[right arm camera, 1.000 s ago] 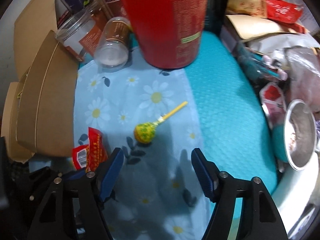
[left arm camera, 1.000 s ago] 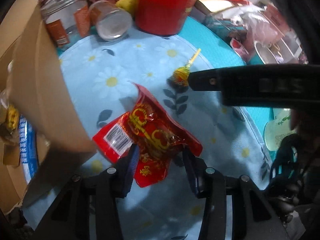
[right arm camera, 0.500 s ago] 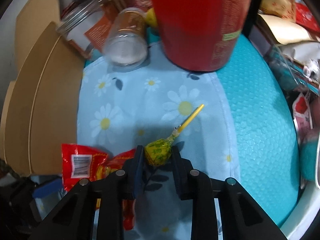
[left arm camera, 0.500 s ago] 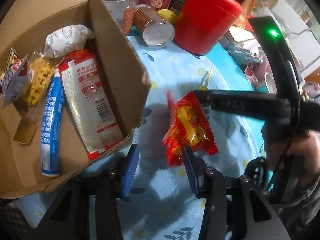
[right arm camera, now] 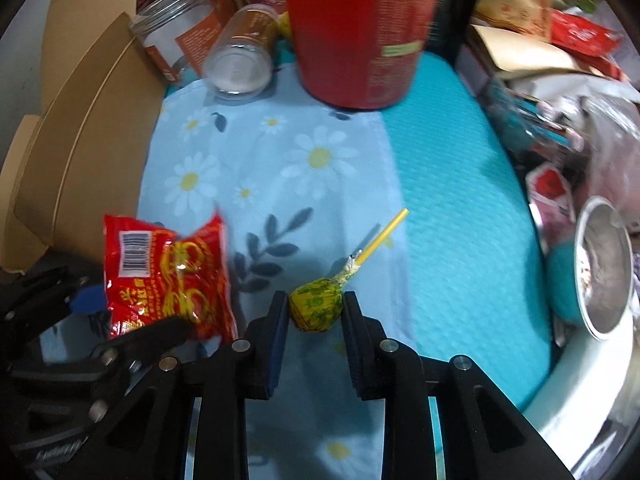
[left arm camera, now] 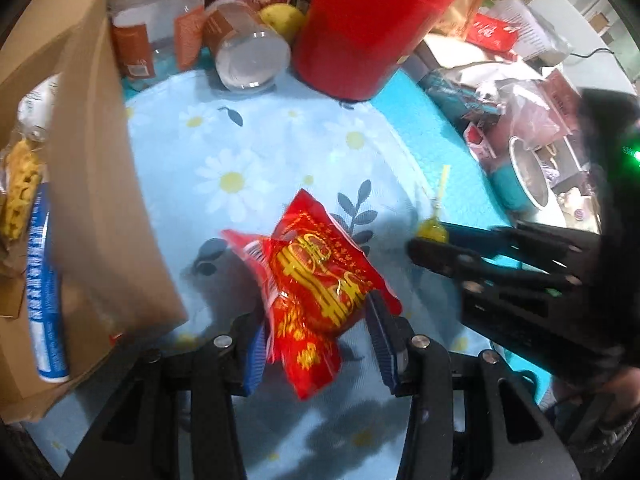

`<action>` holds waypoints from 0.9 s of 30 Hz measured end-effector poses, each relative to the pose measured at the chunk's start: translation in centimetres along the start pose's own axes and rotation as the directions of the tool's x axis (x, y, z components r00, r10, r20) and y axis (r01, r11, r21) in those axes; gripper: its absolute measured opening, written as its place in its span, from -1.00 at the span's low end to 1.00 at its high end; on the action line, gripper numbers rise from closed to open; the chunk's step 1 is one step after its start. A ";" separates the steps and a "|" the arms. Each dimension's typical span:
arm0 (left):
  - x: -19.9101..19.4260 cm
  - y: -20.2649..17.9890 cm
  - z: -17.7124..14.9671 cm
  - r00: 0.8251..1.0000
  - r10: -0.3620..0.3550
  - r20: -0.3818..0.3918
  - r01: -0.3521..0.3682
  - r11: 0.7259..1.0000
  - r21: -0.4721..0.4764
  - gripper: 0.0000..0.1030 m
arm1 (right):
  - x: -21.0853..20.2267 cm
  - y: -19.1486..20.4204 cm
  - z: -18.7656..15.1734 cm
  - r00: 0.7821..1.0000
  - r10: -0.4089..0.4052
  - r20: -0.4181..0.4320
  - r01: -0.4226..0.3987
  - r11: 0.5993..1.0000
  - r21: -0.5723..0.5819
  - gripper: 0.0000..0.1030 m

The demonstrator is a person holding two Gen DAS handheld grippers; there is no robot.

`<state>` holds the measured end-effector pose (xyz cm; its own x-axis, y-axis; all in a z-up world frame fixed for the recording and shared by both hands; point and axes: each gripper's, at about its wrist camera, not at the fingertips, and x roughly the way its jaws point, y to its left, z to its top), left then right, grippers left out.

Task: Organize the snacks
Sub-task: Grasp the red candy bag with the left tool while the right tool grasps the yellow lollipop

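A red snack packet (left arm camera: pixel 316 280) with gold print hangs just above the daisy-print cloth (left arm camera: pixel 224 160), and my left gripper (left arm camera: pixel 316 330) is shut on its lower half. The same packet (right arm camera: pixel 168 276) shows at the lower left of the right wrist view. My right gripper (right arm camera: pixel 316 320) is shut on the yellow-green wrapped head of a lollipop (right arm camera: pixel 316 308), whose yellow stick points up and to the right. From the left wrist view, the lollipop (left arm camera: pixel 432 232) sits at the tip of the right gripper's fingers, right of the packet.
An open cardboard box (left arm camera: pixel 92 160) with several snack packs stands at the left. At the back are a red canister (left arm camera: pixel 372 28) and a clear jar on its side (left arm camera: pixel 252 56). A metal bowl (right arm camera: pixel 600 268) and loose clutter crowd the right edge.
My right gripper came down and closed on the lollipop's head. The left gripper lifted the red packet off the cloth, swung toward the box, then back.
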<state>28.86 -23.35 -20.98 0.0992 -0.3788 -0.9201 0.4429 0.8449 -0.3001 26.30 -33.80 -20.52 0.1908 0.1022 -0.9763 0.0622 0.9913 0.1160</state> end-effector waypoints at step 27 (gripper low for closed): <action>2.6 -0.8 0.8 1.000 0.004 -0.018 -0.005 0.999 -0.052 -0.27 | -1.4 -2.1 -1.7 1.000 0.024 -0.009 -0.024 1.000 0.013 -0.49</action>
<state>29.50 -25.33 -22.86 0.0848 -0.3681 -0.9259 0.3950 0.8655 -0.3080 24.20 -35.92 -19.73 0.1829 0.1266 -0.9749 0.0707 0.9874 0.1415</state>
